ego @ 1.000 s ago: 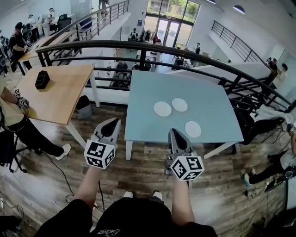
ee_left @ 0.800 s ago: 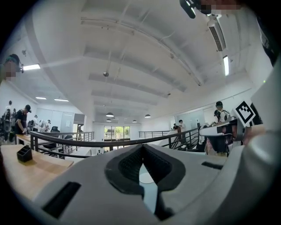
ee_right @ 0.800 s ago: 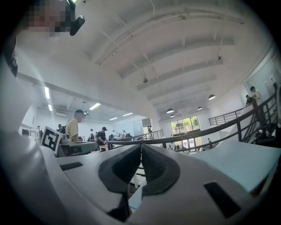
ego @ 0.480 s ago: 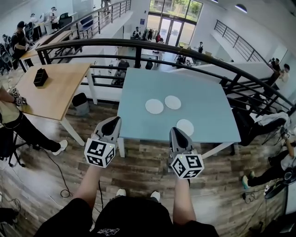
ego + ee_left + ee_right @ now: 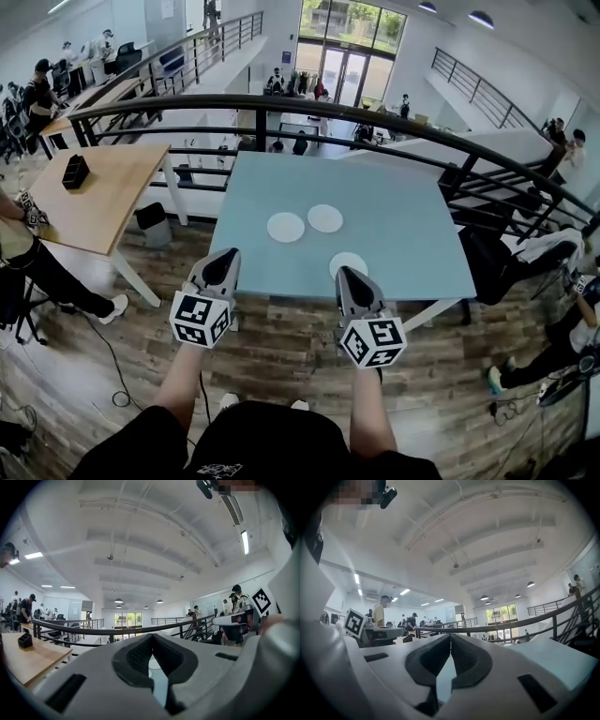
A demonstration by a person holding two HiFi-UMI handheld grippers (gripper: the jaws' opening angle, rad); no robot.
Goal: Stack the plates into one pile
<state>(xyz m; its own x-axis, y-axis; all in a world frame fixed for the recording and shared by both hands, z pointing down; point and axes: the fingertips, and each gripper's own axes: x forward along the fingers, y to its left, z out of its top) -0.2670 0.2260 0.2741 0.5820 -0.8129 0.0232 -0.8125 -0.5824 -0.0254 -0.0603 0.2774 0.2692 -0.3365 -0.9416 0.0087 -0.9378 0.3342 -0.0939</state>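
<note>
Indoors, blue table (image 5: 403, 225) by railing (image 5: 281, 98), three plates (image 5: 286, 227), left hand-held gripper (image 5: 227, 253) and right hand-held gripper (image 5: 345, 273) closed, empty.

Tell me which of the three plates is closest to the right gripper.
The lone plate at the near table edge; the other two sit together farther back.

Open-plan office mezzanine — black railing (image 5: 281, 100), wooden desk (image 5: 98, 192), people (image 5: 39, 89) at workstations.

A black box (image 5: 75, 172) sat on a wooden tabletop (image 5: 108, 202) at the left; a dark bin (image 5: 150, 219) stood on the plank floor (image 5: 281, 349) just beside that tabletop. A curved black railing (image 5: 309, 104) ran behind, glass doors (image 5: 349, 64) far beyond.
</note>
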